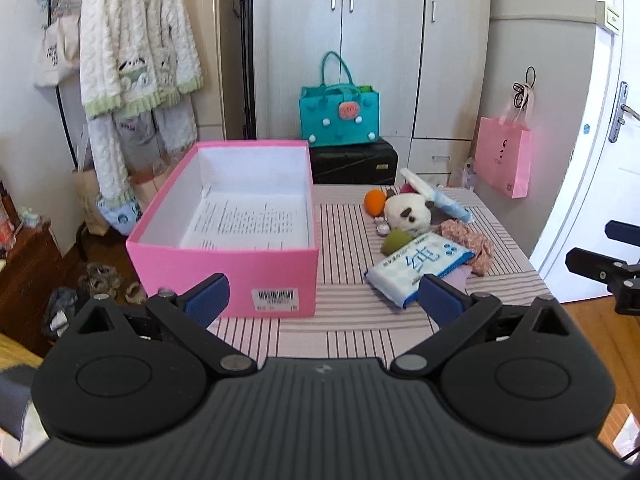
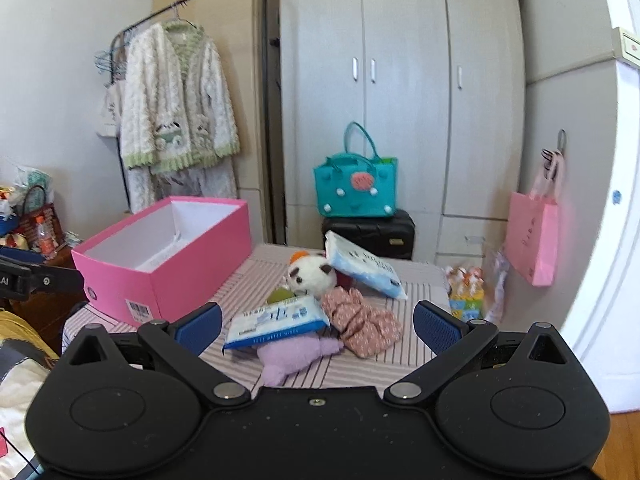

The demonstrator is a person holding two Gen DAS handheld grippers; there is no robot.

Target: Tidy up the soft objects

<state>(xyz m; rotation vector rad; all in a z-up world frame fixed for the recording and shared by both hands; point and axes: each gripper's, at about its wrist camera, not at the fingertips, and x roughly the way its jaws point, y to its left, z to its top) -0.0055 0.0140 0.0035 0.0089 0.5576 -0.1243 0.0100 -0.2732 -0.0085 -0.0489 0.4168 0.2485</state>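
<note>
My left claw [image 1: 322, 300] and right claw [image 2: 318, 328] gape wide, empty, above the desk [image 1: 348, 320], touching nothing.

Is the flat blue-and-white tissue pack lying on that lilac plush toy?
Touching. In the right wrist view the tissue pack rests across the lilac plush toy, overlapping its top with no gap.

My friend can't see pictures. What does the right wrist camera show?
An open right gripper hovers over a striped table, its blue fingers spread before a pile of soft things: tissue packs, a panda plush, a floral cloth and a purple cloth. An open pink box stands at left.
</note>
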